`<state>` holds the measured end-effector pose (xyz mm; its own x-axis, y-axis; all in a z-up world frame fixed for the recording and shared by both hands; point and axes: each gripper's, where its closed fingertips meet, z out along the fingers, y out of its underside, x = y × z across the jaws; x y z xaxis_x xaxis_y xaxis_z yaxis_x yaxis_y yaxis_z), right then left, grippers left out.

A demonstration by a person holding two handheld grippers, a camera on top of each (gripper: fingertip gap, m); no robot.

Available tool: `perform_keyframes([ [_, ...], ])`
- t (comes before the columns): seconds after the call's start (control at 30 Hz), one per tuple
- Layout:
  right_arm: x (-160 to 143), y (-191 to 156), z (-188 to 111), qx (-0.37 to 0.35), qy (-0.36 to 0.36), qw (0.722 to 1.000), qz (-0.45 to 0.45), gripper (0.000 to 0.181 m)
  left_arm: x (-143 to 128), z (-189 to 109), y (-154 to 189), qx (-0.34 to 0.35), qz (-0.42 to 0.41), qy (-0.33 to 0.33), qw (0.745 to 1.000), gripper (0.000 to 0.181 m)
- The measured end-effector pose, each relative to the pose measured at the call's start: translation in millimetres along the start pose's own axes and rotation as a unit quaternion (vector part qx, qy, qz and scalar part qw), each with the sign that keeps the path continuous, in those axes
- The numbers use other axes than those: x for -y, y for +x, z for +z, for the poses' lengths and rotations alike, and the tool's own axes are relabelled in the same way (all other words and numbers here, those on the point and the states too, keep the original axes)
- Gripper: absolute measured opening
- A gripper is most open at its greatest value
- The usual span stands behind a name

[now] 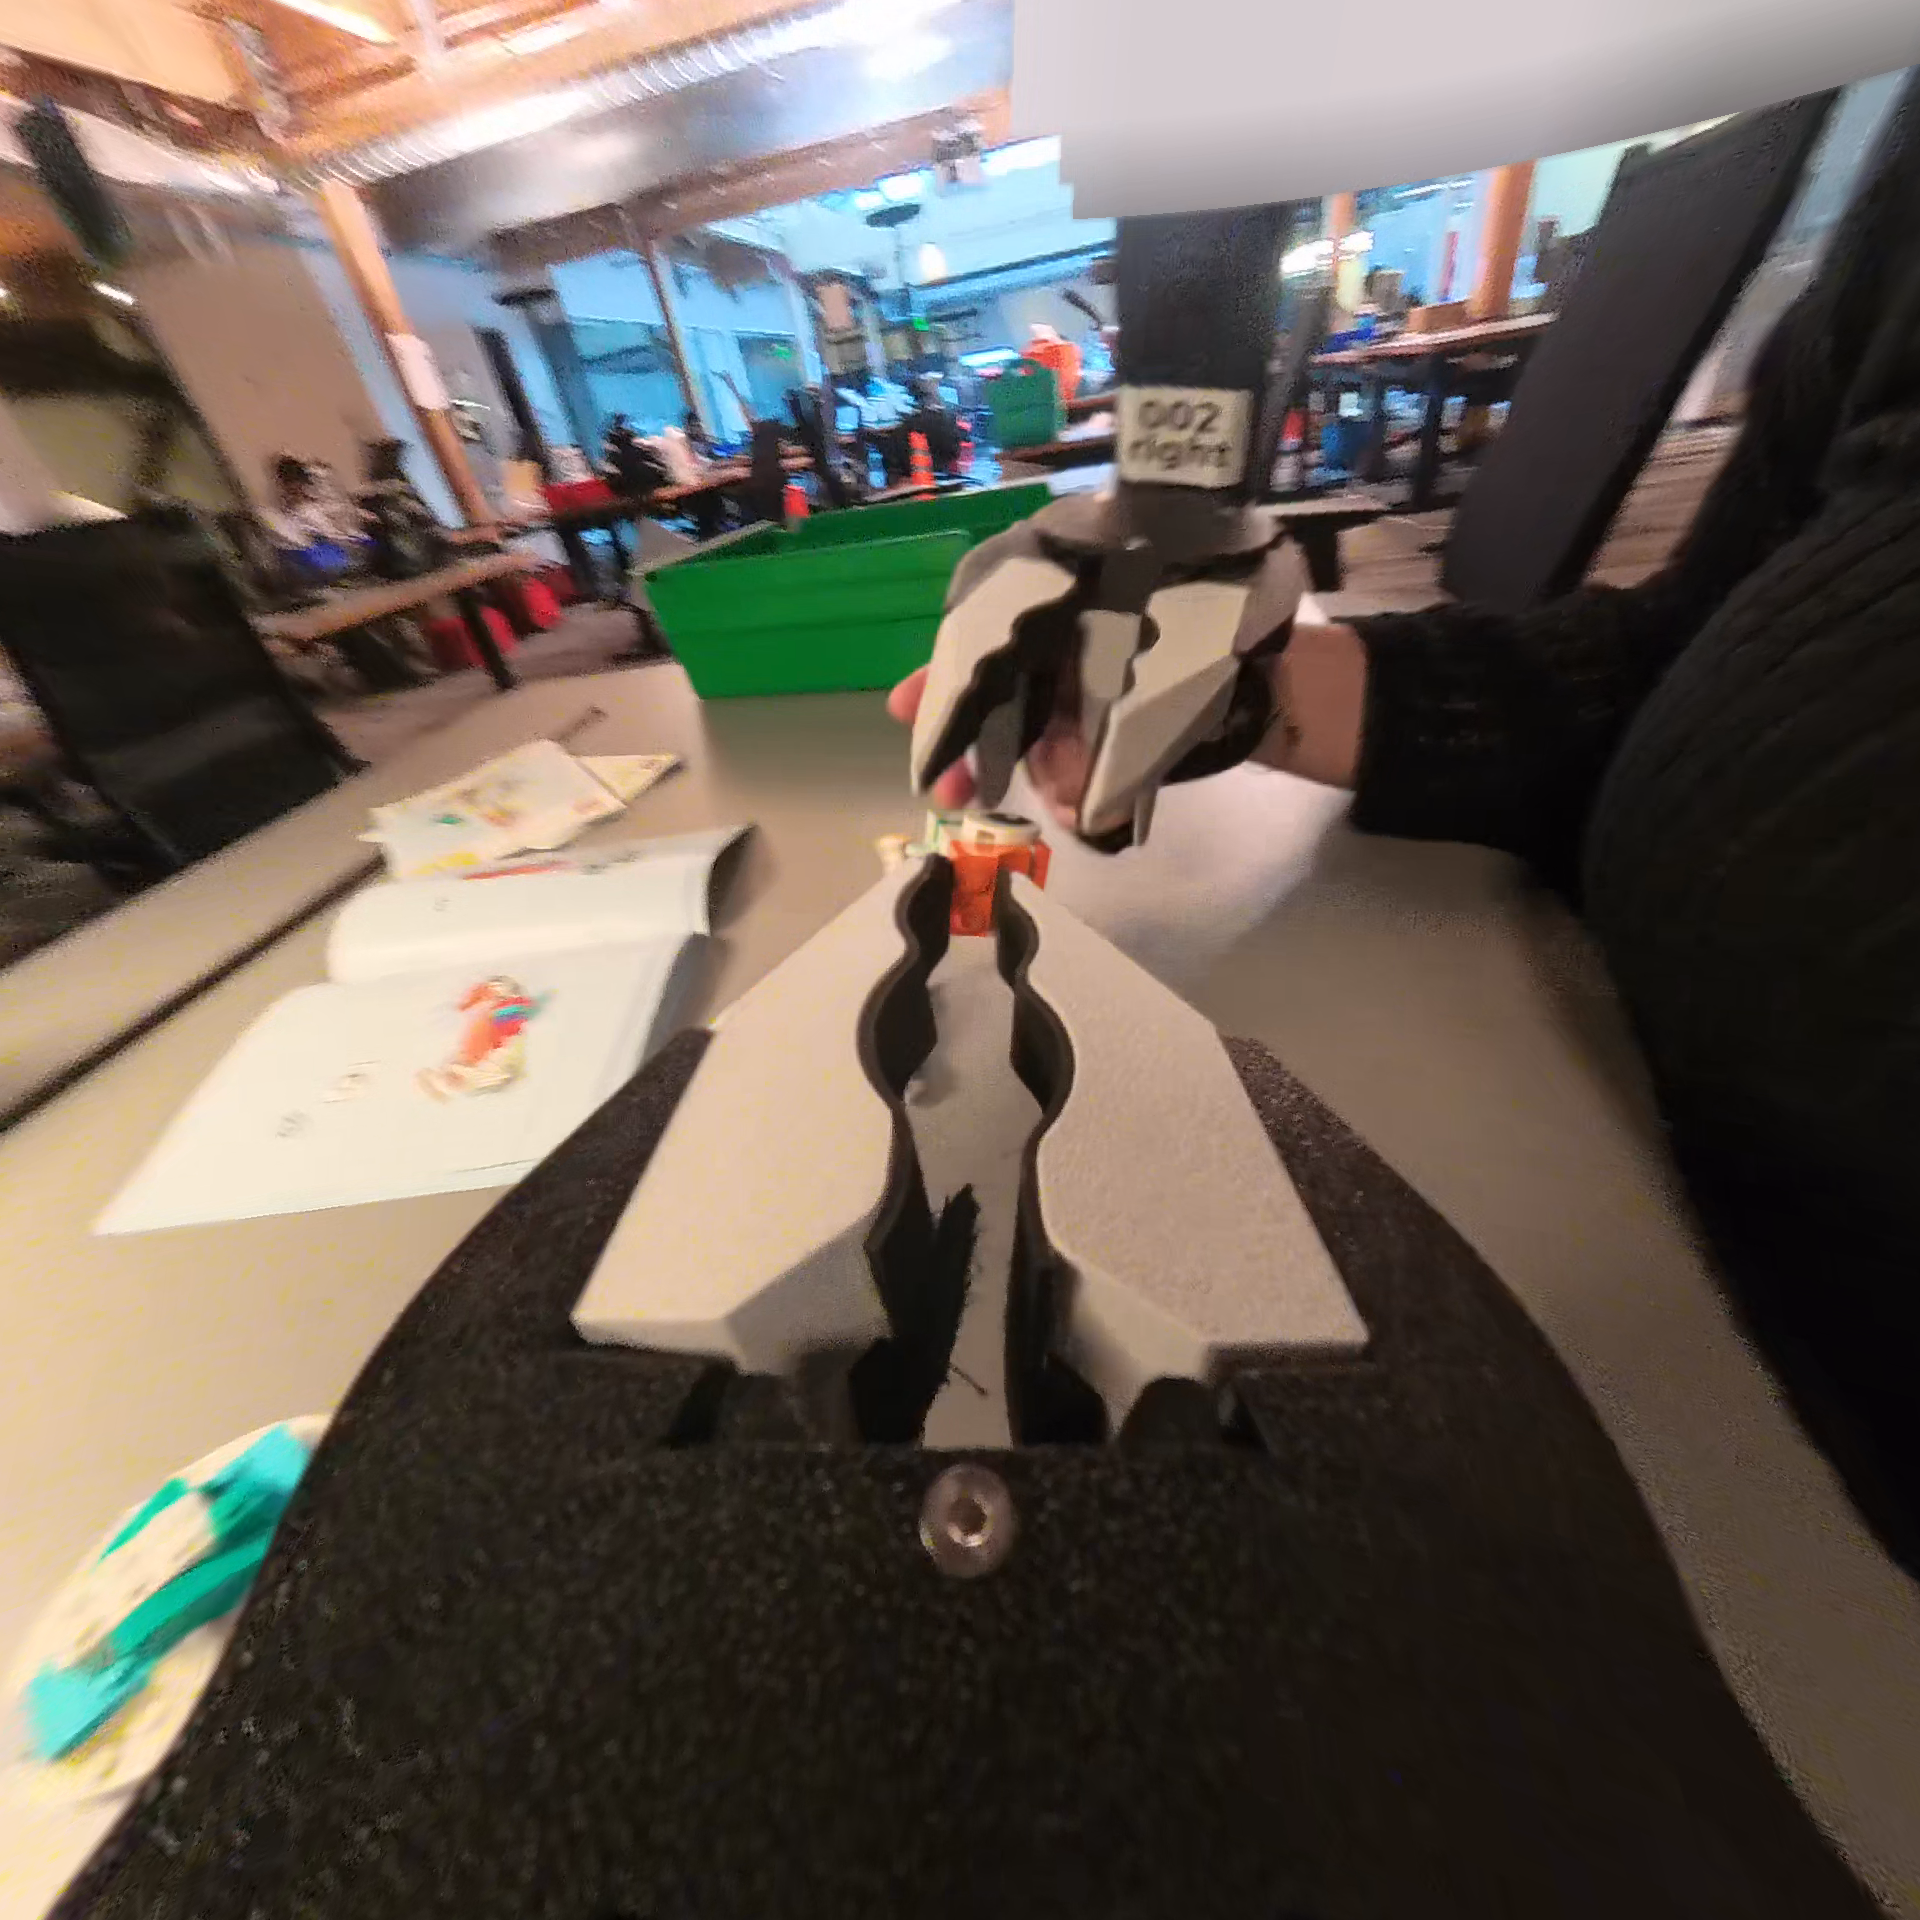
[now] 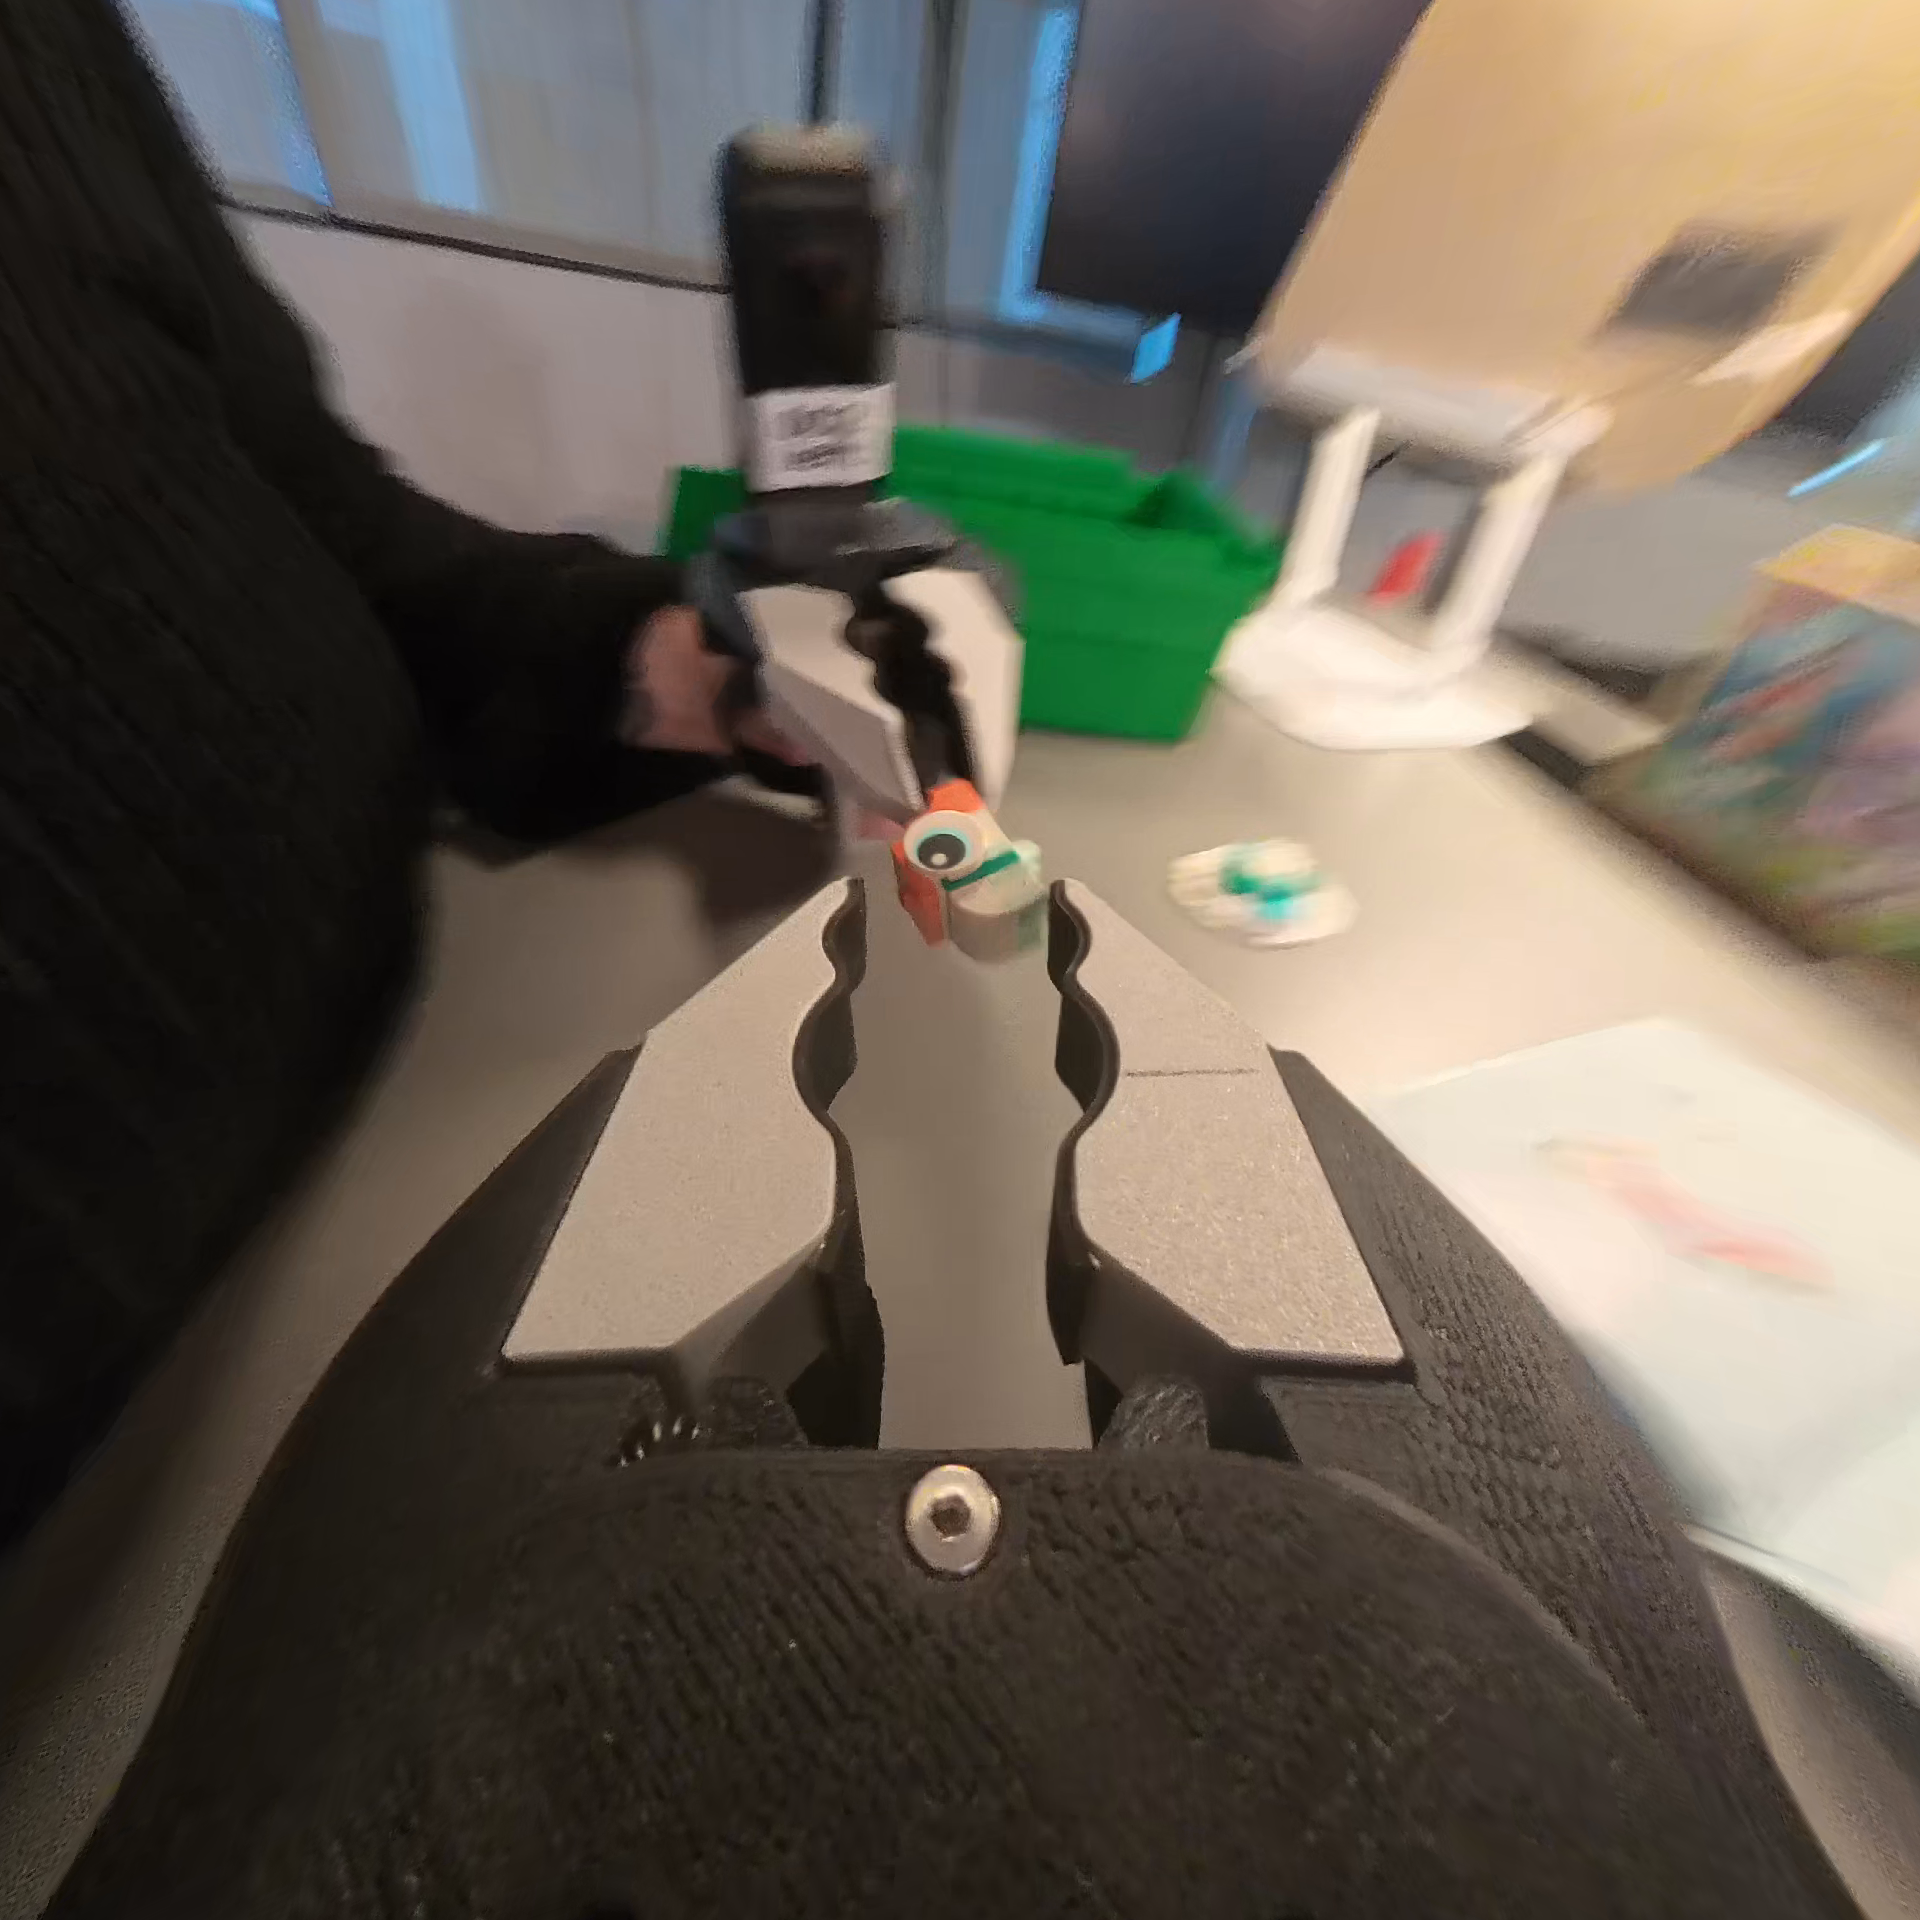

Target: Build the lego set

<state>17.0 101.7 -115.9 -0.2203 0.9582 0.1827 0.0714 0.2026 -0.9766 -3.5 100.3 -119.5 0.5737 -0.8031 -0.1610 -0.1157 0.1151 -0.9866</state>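
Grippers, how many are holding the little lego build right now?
1. The left gripper is shut on the orange lego build; the right gripper is open just beside it.

Two wrist cameras face each other closely, sharing the lego figure [image 1: 987, 878] between them

Two grippers [image 1: 971, 894] [image 2: 956, 904], one lego build [image 2: 961, 868], one green bin [image 1: 821, 613], one open booklet [image 1: 416, 1081], one bag of pieces [image 2: 1262, 894]

Bright overhead light, motion-blurred, edge-warped
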Motion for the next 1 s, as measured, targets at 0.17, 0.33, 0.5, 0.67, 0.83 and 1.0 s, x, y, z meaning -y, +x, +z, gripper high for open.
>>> perform_keyframes([
  [0.17,0,68,-46,-0.091,-0.042,0.995,-0.006,0.03,-13,-13,-41,0.106,0.02,-0.05,0.993,0.005],
  [0.33,-25,124,-59,-0.137,-0.091,0.986,-0.025,0.026,-42,-18,-59,0.144,-0.014,-0.13,0.981,0.006],
  [0.5,-43,180,-63,-0.255,-0.016,0.965,-0.059,0.026,-65,-22,-57,0.117,-0.038,-0.188,0.974,0.006],
  [0.67,-35,199,-78,-0.321,0.043,0.938,-0.119,0.025,-75,-33,-53,0.091,-0.061,-0.237,0.965,0.006],
  [0.83,-26,194,-80,-0.316,0.072,0.935,-0.147,0.024,-70,-42,-62,0.083,-0.051,-0.306,0.947,0.006],
  [1.0,-23,184,-76,-0.286,0.094,0.942,-0.148,0.024,-69,-46,-71,0.029,-0.019,-0.445,0.895,0.006],
])
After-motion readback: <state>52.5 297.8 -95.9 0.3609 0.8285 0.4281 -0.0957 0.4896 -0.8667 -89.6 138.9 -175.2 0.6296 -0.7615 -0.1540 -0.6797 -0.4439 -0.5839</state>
